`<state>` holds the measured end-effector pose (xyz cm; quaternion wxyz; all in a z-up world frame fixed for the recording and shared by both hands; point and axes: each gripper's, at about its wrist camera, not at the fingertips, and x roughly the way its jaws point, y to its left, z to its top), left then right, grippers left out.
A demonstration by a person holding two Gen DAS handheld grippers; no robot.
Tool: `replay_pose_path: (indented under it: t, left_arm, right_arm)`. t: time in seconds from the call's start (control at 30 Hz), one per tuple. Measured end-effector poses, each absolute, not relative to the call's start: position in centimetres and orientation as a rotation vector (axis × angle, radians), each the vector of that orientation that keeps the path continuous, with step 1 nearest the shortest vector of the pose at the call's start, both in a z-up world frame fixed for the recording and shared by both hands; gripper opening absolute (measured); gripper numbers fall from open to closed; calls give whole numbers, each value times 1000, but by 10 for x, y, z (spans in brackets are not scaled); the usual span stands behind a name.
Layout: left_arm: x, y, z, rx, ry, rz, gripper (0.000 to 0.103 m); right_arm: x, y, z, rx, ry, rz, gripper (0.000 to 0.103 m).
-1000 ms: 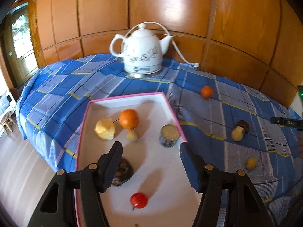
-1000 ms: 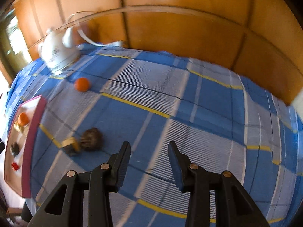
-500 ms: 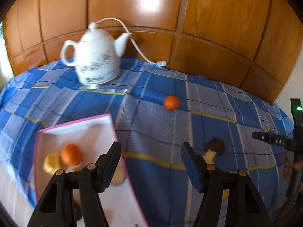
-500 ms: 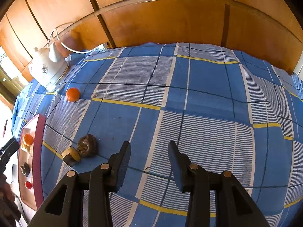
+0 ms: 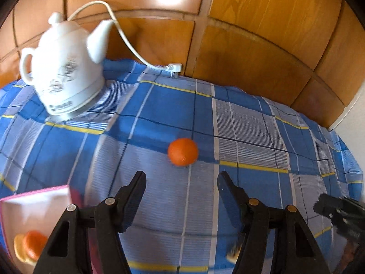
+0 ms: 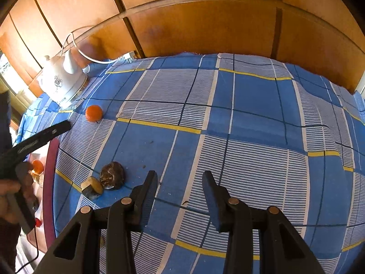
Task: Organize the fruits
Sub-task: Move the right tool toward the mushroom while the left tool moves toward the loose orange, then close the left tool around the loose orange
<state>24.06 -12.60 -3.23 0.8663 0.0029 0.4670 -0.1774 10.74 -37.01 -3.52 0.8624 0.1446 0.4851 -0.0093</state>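
Observation:
A small orange point(image 5: 182, 151) lies on the blue checked cloth, just beyond my open, empty left gripper point(image 5: 181, 183); it also shows in the right wrist view point(image 6: 93, 113). A pink-rimmed white tray point(image 5: 43, 196) at the lower left holds an orange point(image 5: 34, 242) and a yellow fruit. My right gripper point(image 6: 180, 182) is open and empty above the cloth. A dark brown fruit point(image 6: 112, 175) and a cut yellow piece point(image 6: 92, 187) lie to its left.
A white electric kettle point(image 5: 63, 68) with a cord stands at the back left against the wooden wall point(image 5: 251, 45). The left gripper's body point(image 6: 34, 143) shows at the left of the right wrist view, over the tray point(image 6: 49, 182).
My left gripper has swung right, away from the tray, and moved close to the loose orange. The right gripper has turned slightly and stays open.

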Motion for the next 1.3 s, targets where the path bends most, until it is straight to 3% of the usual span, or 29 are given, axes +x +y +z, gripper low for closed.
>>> replay_pose_path:
  t: [0.37,0.4,0.43,0.47,0.77,1.3]
  left_arm:
    - [295,-141,-62,-65,1040,-342,64]
    - [298,-144,-65,-54,1048,-340,60]
    - [300,-147,-68,-38,1058,-337,46]
    - [302,-149,-73,-28,1077,-336,39]
    - [266,-139,-60,6,1046,-379,39]
    - [111,-124,-37,91,985,-495,39]
  right_arm:
    - [109,-364,-34,318,1024,19,41]
    - [109,-364,-33,316,1022,20,41]
    - [109,-364,-33,315,1021,20,41]
    - [109,-364,-34,312,1022,18,41]
    - [109,-366,-34,302,1022,8,41]
    - [109,-358,-47,241,1064,8,41]
